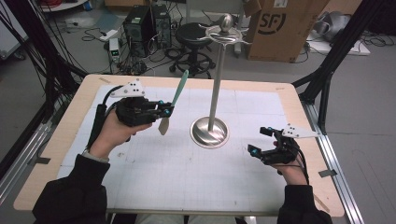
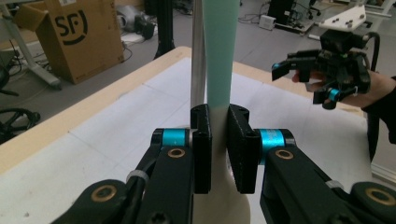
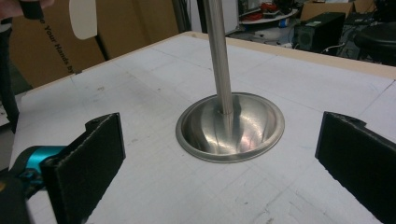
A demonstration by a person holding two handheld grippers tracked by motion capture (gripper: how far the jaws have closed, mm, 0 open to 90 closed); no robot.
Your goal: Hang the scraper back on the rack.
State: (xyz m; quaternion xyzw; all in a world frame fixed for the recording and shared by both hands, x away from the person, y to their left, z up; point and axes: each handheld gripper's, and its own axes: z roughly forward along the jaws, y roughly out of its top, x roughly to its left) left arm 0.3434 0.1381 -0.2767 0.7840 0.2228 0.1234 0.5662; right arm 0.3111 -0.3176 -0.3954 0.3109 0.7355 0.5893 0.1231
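Leftmost, off the table: dark cables down the floor edge, then computer towers (image 1: pixel 148 25) and a black stool (image 1: pixel 194 35) behind the far edge. Left hand (image 1: pixel 114 133) over the left part of the white gridded mat (image 1: pixel 187 172), carrying the left gripper (image 1: pixel 164 111) with its grey three-cornered plate on top. Jaws narrow, clamped on a spatula (image 1: pixel 175 100) at the neck, where teal handle meets pale blade; handle tilted up and away toward the far edge, blade hanging down toward the mat, lifted clear of the surface. Same grip in the left gripper view: left gripper (image 2: pixel 219 140) pads pressed on both sides of the spatula (image 2: pixel 218 56), teal handle rising straight up ahead. Just right of it, a metal stand (image 1: pixel 212 126): round dished base flat on the mat near table centre, thin pole upright, curved arms and a ball at the top. Pole directly behind the spatula handle in the left gripper view; spatula and stand near each other but apart in the high view. Further right, right gripper (image 1: pixel 261 140) held low over the mat near the right edge, jaws spread wide, nothing between them. Right gripper view: wide gap, stand (image 3: pixel 231 126) base dead ahead, pale spatula (image 3: pixel 83 17) blade at top left. Cardboard box (image 1: pixel 280 28) on the floor beyond the far right corner; black frame struts (image 1: pixel 345 42) at right.
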